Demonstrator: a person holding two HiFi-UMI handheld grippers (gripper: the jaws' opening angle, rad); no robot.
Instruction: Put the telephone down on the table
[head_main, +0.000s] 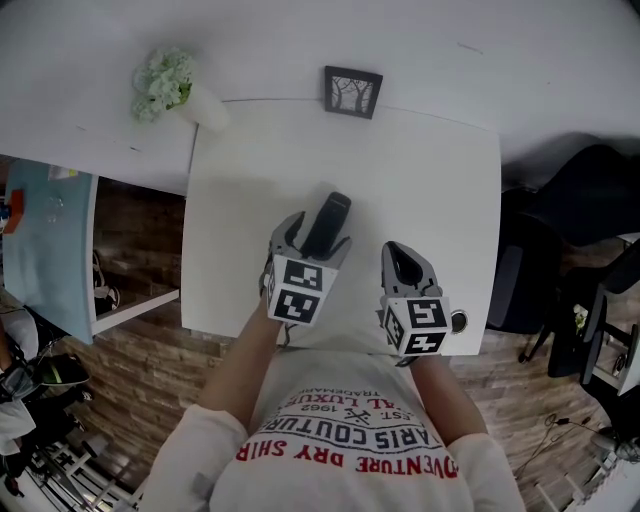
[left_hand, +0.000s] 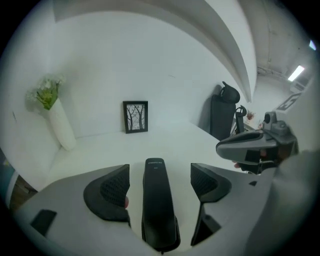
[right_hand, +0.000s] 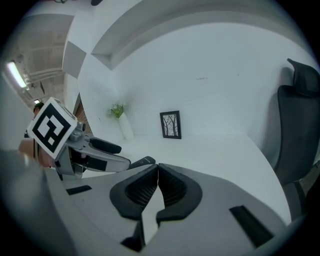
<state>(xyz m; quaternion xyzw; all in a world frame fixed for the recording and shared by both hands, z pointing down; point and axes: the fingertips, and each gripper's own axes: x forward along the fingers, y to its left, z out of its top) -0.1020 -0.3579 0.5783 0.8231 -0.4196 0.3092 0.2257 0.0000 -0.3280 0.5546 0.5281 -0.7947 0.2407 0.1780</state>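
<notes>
Both jaws of the left hand-held gripper (left_hand: 160, 169) stand off the telephone (left_hand: 159, 200); a crooked lift-off could nudge it.

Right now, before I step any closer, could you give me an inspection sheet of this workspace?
Surface: white table against a white wall.
Job's things: black telephone, appears to lie on the table, between the jaws of the left gripper.
Clutter: white vase with flowers and a small framed picture, both at the far edge.
Grippers: left gripper open, pads clear of the telephone; right gripper shut, nothing in it.
Cables: nothing seen on the table.
Surroundings: black chair to the right; brick-patterned floor.
</notes>
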